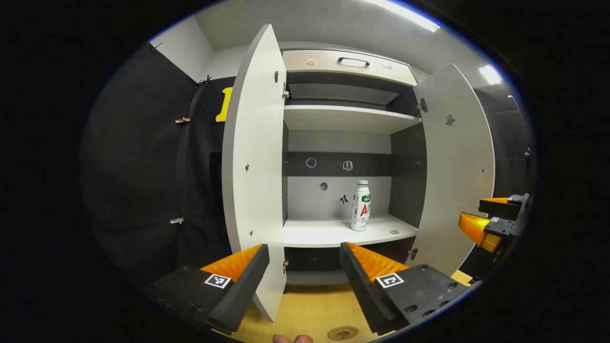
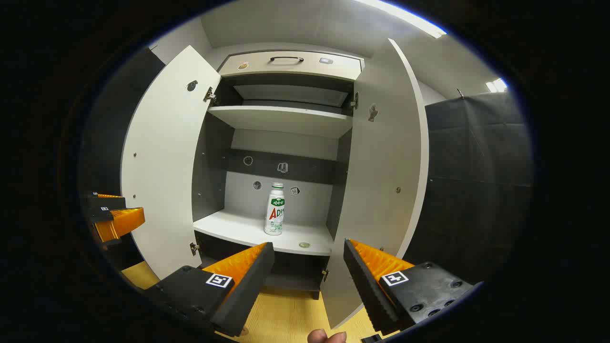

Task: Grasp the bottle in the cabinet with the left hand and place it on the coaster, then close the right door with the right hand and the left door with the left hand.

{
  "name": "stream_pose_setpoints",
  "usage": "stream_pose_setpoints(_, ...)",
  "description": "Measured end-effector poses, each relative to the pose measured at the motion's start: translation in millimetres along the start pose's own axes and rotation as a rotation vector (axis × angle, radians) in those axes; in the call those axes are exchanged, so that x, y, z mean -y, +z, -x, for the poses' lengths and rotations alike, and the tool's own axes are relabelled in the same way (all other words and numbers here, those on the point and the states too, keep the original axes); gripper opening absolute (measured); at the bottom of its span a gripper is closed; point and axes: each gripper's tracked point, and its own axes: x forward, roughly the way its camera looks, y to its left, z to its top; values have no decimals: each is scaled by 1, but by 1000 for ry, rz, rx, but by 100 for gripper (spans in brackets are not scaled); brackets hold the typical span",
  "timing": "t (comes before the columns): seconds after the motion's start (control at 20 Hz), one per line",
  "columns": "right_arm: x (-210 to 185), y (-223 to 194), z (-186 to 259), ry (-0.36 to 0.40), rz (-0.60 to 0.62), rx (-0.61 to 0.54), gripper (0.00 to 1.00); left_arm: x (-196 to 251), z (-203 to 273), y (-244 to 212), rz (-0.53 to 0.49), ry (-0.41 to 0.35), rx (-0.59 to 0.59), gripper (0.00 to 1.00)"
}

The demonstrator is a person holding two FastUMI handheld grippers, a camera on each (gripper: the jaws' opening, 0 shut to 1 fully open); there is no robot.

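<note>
Both views face the open cabinet [image 1: 348,119] from a short way off; the left gripper view looks from its left, the right gripper view from its right, sharing the interior shelves.

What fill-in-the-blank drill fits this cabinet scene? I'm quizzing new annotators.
1. Both cabinet doors, left door and right door, stand ____.
2. The bottle stands upright on the ____ shelf.
3. The left gripper holds ____ between its fingers.
4. The drawer handle sits ____ the shelves.

Missing words: open; lower; nothing; above
</note>
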Motion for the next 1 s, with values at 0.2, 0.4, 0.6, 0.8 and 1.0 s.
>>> stream_pose_setpoints(0.2,0,-1,2,2,-5,-2,98,-1,4,0,-3,6,0,95)
stream_pose_setpoints(0.4,3,-1,5,-1,-5,-2,98,0,7,-1,-6,7,-4,95)
stream_pose_setpoints(0.6,6,0,10,-6,-6,2,97,2,11,-1,-10,0,-3,94)
stream_pose_setpoints(0.8,7,1,12,-4,-15,5,98,8,7,4,-20,-9,7,95)
stream_pose_setpoints(1.0,20,6,21,-18,-40,11,98,39,-17,8,-4,-79,9,95)
